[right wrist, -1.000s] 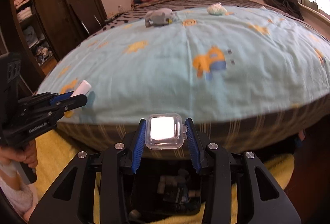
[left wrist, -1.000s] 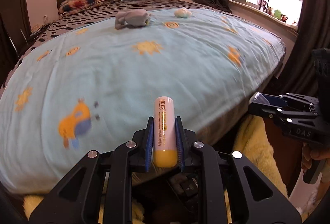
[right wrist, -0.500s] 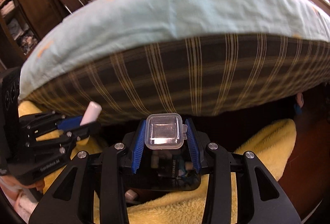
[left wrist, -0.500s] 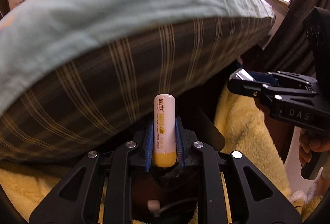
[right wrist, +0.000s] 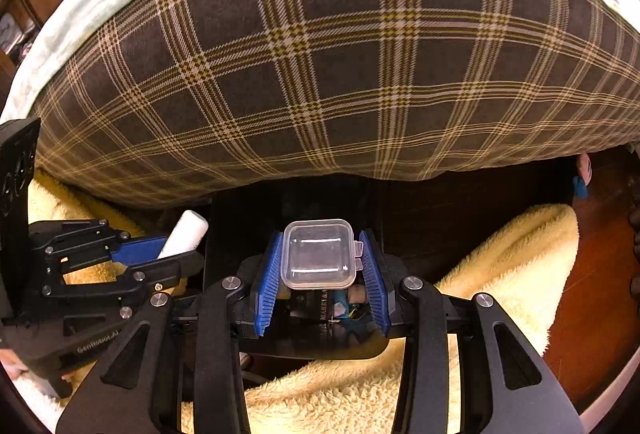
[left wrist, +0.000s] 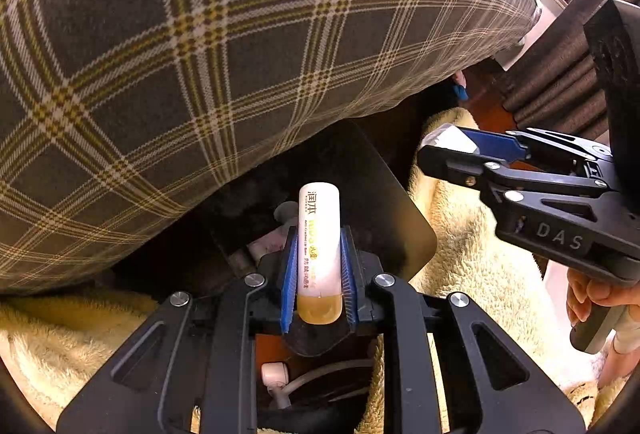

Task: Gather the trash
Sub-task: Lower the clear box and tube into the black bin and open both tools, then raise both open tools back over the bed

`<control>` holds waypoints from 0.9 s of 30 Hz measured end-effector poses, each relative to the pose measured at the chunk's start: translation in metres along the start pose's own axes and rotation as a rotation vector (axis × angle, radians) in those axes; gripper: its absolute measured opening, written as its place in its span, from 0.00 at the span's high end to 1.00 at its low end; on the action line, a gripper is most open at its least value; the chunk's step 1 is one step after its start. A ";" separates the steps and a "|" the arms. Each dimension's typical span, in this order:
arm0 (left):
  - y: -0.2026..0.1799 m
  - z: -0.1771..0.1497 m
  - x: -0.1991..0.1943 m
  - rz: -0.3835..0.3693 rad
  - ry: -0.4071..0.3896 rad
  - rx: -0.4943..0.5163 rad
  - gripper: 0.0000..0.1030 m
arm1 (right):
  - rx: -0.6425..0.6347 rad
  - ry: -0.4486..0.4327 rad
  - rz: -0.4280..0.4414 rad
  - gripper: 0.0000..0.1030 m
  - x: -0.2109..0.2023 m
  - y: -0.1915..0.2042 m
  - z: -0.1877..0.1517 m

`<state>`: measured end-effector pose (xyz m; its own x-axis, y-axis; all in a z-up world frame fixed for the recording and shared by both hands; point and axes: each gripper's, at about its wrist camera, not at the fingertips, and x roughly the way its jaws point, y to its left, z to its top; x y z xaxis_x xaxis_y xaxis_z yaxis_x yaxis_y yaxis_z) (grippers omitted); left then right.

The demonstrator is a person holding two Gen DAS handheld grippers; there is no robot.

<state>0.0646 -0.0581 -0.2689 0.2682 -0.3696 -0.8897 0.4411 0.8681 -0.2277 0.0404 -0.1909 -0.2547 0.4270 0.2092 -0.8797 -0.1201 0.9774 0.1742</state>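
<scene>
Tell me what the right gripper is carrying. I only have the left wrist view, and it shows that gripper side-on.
Observer: The right gripper is shut on a small clear plastic box. Its lid is closed and it looks empty.
Operator: What lies under that box?
Observer: The inside of the black bin shows below the fingers, with litter in it: a dark printed wrapper and teal scraps.
Operator: And my lip balm tube, seen from that side?
Observer: In the right wrist view, the lip balm tube in the left gripper pokes up at the bin's left edge.
</scene>
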 end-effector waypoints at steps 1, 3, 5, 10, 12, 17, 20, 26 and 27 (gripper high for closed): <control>0.001 0.000 -0.001 0.005 -0.001 0.001 0.82 | 0.005 0.001 0.002 0.61 0.000 0.000 0.000; 0.002 0.000 -0.003 0.010 -0.004 -0.007 0.79 | 0.008 0.003 0.000 0.61 0.003 0.001 0.000; 0.007 -0.001 -0.007 0.015 -0.006 -0.017 0.72 | 0.009 0.002 -0.004 0.59 0.003 0.000 0.003; 0.008 0.001 -0.012 0.044 -0.019 -0.018 0.66 | 0.035 -0.014 -0.017 0.43 -0.005 -0.009 0.027; 0.009 0.002 -0.019 0.060 -0.038 -0.007 0.59 | 0.053 -0.027 -0.021 0.38 -0.010 -0.015 0.029; 0.007 0.010 -0.051 0.108 -0.128 0.038 0.32 | 0.085 -0.077 -0.024 0.15 -0.026 -0.021 0.033; 0.004 0.015 -0.069 0.128 -0.169 0.064 0.22 | 0.095 -0.099 -0.014 0.10 -0.036 -0.025 0.035; 0.008 0.024 -0.096 0.105 -0.194 0.043 0.16 | 0.101 -0.141 0.013 0.07 -0.058 -0.022 0.039; 0.007 0.026 -0.102 0.116 -0.205 0.050 0.15 | 0.096 -0.155 0.019 0.07 -0.065 -0.021 0.041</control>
<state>0.0622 -0.0231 -0.1693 0.4852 -0.3327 -0.8086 0.4376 0.8930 -0.1048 0.0522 -0.2236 -0.1831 0.5590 0.2229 -0.7986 -0.0462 0.9701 0.2384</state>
